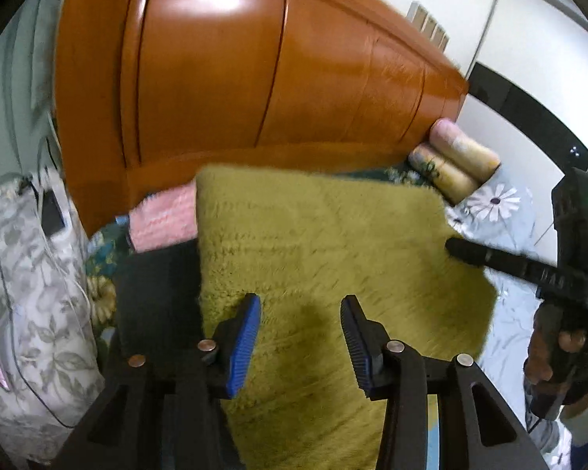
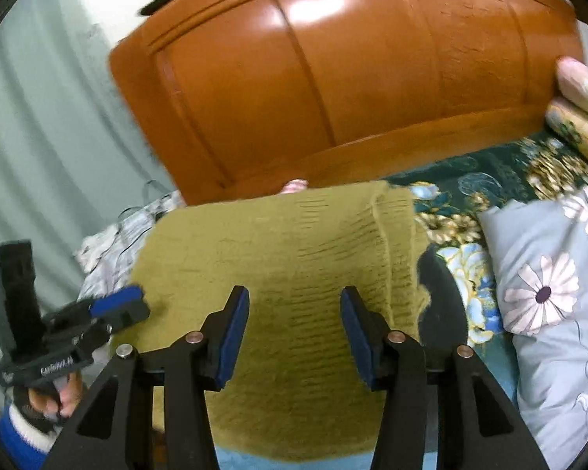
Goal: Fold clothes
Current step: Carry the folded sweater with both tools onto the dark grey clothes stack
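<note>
An olive-green fuzzy knit garment (image 1: 325,243) lies folded flat on the bed; it also fills the middle of the right wrist view (image 2: 294,274). My left gripper (image 1: 300,313) is open and empty, hovering just above its near part. My right gripper (image 2: 294,309) is open and empty above the same garment. The right gripper shows in the left wrist view (image 1: 450,243) at the garment's right edge. The left gripper shows in the right wrist view (image 2: 137,297) at the garment's left edge.
An orange wooden headboard (image 1: 254,78) stands behind. A pink knit item (image 1: 164,215) and a dark garment (image 1: 156,293) lie left of the green one. A floral pillow (image 1: 23,293) is far left, rolled pillows (image 1: 454,160) and a grey flowered pillow (image 2: 548,293) right.
</note>
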`<state>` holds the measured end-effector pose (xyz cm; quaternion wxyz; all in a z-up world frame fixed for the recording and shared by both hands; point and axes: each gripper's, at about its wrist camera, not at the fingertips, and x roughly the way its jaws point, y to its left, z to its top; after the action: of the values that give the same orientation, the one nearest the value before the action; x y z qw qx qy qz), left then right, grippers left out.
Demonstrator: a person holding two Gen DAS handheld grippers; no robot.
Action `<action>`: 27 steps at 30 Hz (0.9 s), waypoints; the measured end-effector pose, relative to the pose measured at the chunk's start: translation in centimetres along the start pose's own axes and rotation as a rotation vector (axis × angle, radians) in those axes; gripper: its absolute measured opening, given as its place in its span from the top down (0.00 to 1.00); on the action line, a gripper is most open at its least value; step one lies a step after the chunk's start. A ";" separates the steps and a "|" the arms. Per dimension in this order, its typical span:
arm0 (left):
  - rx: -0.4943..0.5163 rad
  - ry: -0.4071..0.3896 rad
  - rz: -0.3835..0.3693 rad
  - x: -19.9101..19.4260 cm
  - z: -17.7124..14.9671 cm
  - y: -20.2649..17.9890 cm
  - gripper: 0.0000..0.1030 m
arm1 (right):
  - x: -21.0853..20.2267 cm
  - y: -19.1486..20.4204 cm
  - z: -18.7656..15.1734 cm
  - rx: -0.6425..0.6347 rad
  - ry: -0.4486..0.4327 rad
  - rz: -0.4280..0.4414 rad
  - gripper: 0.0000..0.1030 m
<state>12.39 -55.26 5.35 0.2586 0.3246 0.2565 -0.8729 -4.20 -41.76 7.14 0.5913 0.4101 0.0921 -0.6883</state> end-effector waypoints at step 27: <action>-0.046 -0.014 -0.025 -7.8 -11.6 -6.3 0.33 | -6.3 2.2 -12.5 0.225 0.002 -0.017 0.33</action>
<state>18.63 -41.26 4.92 0.2567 0.3090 0.2790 -0.8722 3.27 -30.10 4.05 0.5355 0.4736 0.0184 -0.6990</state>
